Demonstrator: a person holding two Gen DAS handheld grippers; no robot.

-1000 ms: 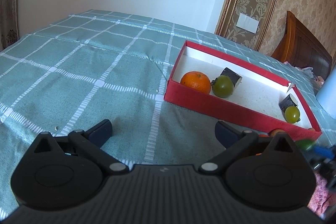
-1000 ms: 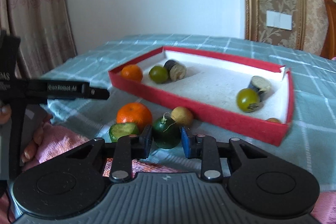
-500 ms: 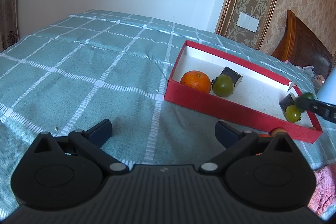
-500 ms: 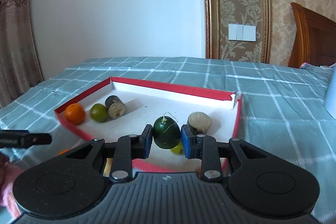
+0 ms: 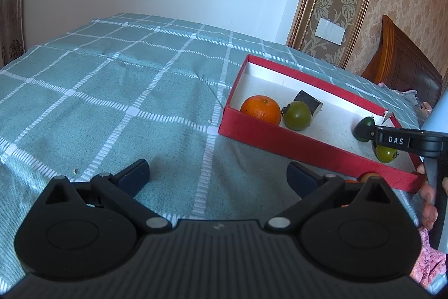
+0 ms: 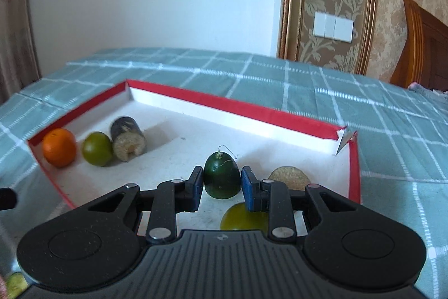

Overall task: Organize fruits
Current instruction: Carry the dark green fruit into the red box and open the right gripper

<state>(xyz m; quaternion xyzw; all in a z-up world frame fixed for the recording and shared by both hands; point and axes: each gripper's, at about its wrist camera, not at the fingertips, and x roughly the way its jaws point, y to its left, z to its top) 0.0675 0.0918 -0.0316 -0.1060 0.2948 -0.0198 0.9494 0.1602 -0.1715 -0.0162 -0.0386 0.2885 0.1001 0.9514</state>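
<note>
Right hand-held gripper [image 6: 219, 192] is clamped on the small dark green fruit [image 6: 222, 178], stem end up, hanging over the near right part of the red box [image 6: 229, 107]; you only need to lower it and let go. Left hand-held gripper [image 5: 218, 173] gapes empty over the bedspread [image 5: 112, 102], well left of the box. Inside: orange [image 6: 59, 147], green fruit [image 6: 97, 148] and dark cut roll [image 6: 128, 142] far left, tan piece [image 6: 288, 177] and yellow-green fruit [image 6: 242, 218] near right.

We now carry the dark green fruit [image 6: 222, 178], pinched in our right gripper [image 6: 222, 187], over the red box [image 6: 252, 111]; a second ago it hung at six o'clock, outside the box's near wall.
</note>
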